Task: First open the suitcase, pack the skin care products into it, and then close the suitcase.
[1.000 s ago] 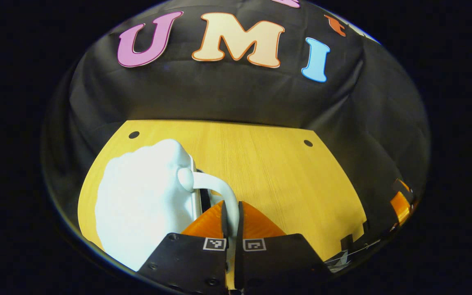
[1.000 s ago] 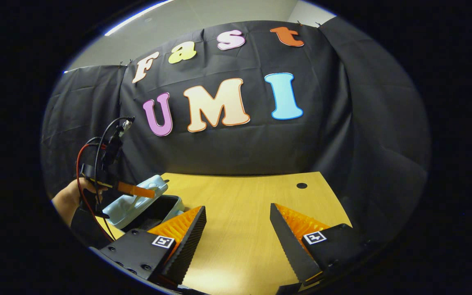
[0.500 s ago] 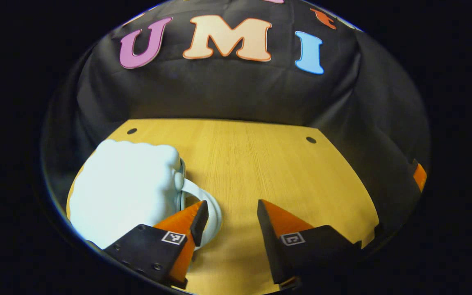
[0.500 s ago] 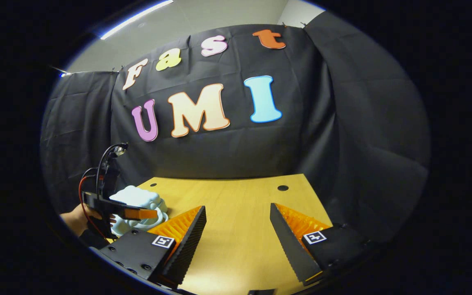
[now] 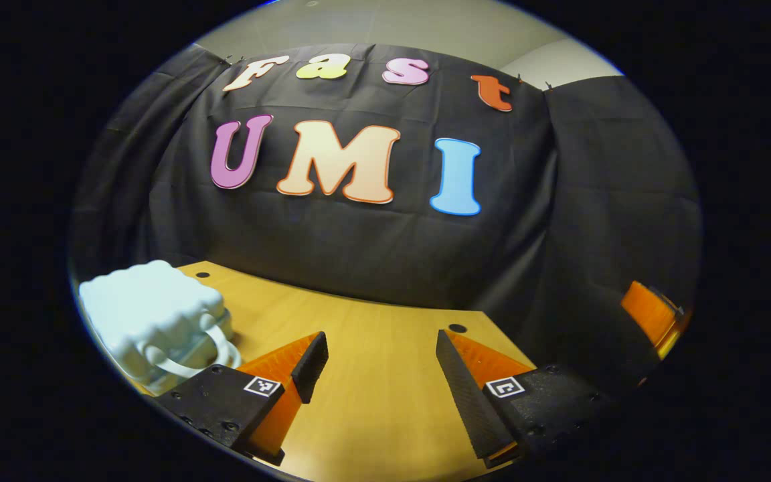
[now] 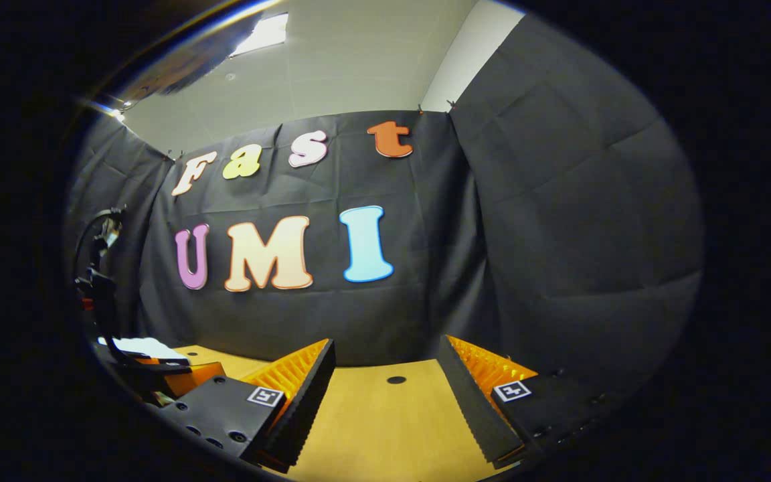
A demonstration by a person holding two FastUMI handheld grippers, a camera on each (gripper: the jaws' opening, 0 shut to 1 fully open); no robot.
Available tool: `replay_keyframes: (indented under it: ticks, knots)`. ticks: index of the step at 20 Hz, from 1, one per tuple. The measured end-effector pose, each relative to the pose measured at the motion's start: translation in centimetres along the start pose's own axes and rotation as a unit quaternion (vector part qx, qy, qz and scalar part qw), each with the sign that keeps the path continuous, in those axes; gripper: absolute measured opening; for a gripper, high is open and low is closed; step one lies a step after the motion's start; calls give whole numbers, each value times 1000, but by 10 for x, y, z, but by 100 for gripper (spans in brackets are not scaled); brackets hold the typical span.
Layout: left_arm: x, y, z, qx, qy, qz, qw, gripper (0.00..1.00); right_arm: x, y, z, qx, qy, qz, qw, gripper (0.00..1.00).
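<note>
Sitting shut near the far left corner of the yellow wooden counter (image 5: 385,375) is the small pale blue hard-shell suitcase (image 5: 151,321), lid down on its base, its looped carry handle (image 5: 188,351) facing toward the near edge. The left gripper (image 5: 382,365) is hovering just beside it with its fingers spread wide and holding nothing, bare counter showing between them. The right gripper (image 6: 385,395) is hanging above the middle of the counter, well apart from the case, fingers likewise parted and empty.

Judging by the look of it, that shell is stiff moulded plastic, smooth and probably slippery on its rounded, ribbed top, and light enough to slide if pushed at the lid. The handle is looking like the natural place to pinch: thin, curved, standing clear of the body, so both fingers can be closing across it. Anyone wanting the lid up should be steadying the base with the other gripper, since a light case may be lifting whole instead of hinging. No skin care products are showing on the counter.
</note>
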State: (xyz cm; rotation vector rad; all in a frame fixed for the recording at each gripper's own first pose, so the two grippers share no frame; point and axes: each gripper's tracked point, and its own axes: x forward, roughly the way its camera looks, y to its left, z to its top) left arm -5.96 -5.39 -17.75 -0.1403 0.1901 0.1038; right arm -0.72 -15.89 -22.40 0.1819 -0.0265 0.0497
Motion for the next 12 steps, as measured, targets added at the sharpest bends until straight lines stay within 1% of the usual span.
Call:
replay_keyframes:
  ticks: [3,6,8,12]
  knots:
    - [20,-43,-27,-14,-13,-9,1000,95,10,-28,-21,11,6,-13,1000,97]
    - [41,-71,-61,-10,-8,-5,1000,95,25,-66,-37,-8,-7,-37,999,98]
    - [52,-85,-83,-3,10,-7,1000,95,31,-77,-51,-8,1,-41,999,98]
    - [60,-105,-96,16,8,-7,1000,95,43,-95,-73,-1,17,-48,999,98]
